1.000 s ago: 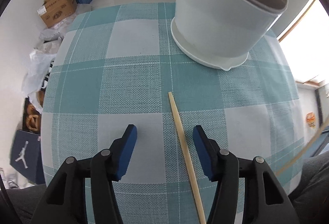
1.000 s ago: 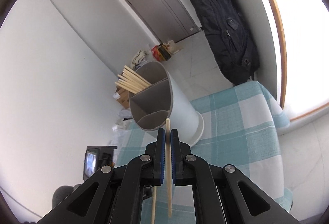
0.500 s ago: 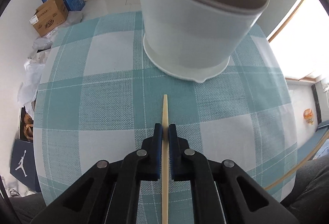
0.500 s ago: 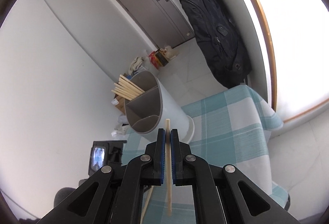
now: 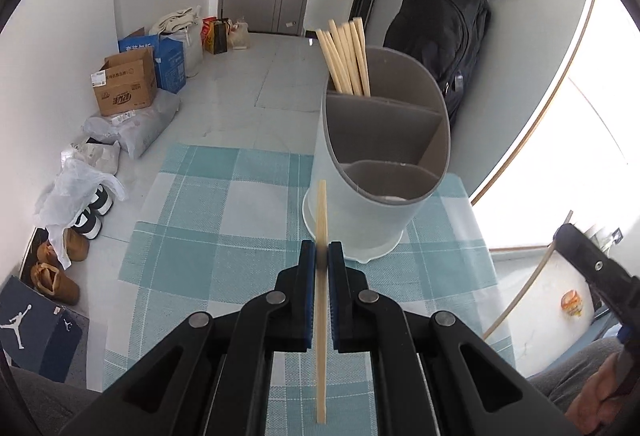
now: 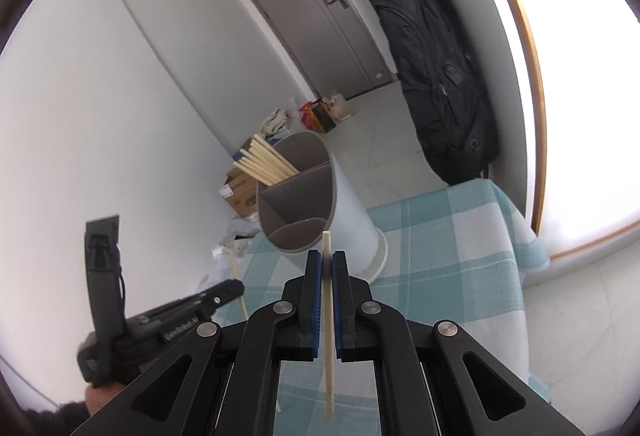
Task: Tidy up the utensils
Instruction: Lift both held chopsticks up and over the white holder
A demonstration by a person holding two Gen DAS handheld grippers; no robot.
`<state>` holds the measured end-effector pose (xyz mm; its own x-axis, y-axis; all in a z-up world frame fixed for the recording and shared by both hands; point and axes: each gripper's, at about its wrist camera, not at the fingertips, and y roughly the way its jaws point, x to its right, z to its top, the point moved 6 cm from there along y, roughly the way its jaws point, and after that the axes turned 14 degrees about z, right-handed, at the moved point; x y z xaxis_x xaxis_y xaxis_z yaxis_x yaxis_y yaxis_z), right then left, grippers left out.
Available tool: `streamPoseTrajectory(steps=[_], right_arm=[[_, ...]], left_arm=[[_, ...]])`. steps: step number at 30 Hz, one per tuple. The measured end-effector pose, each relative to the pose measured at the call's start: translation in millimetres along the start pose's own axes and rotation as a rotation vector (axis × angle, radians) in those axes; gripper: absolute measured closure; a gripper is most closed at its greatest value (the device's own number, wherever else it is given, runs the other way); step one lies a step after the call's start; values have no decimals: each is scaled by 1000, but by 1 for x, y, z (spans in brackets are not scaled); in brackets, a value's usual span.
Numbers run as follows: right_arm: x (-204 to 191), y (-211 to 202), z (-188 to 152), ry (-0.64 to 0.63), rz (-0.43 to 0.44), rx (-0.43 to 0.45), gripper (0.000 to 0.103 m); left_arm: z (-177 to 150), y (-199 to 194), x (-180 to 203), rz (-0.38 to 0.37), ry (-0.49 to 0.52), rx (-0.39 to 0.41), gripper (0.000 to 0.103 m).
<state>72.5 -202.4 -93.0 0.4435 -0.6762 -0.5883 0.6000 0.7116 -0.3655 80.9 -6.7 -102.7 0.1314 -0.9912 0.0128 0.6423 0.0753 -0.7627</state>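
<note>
Left gripper (image 5: 321, 254) was clamped on a chopstick (image 5: 321, 220), pitched downward; right gripper (image 6: 327, 264) was likewise clamped on a second chopstick (image 6: 327, 252), to the left gripper's right.

A: Where's the holder (image 5: 372, 196) from my seat?

B: On the table (image 5: 208, 220), far right part, ahead of both grippers. Its far compartment has the chopsticks (image 5: 346, 56).

A: And behind it?

B: I see a backpack (image 5: 436, 36) against the wall; boxes (image 5: 126, 84) on the floor to the left.

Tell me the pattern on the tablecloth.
The tablecloth is a teal-and-white check, clearest in the left wrist view.
</note>
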Motion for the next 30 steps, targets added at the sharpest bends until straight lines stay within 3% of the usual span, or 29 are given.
streamPoseTrajectory(steps=[4, 16, 30], right_arm=[[-12, 3, -1, -58, -6, 9, 99], [-37, 12, 6, -134, -5, 27, 99], [-58, 7, 44, -186, -8, 67, 99]], left_arm=[[2, -5, 18, -18, 13, 17, 101], [12, -26, 20, -85, 65, 62, 101], [40, -54, 21, -142, 59, 88, 101]])
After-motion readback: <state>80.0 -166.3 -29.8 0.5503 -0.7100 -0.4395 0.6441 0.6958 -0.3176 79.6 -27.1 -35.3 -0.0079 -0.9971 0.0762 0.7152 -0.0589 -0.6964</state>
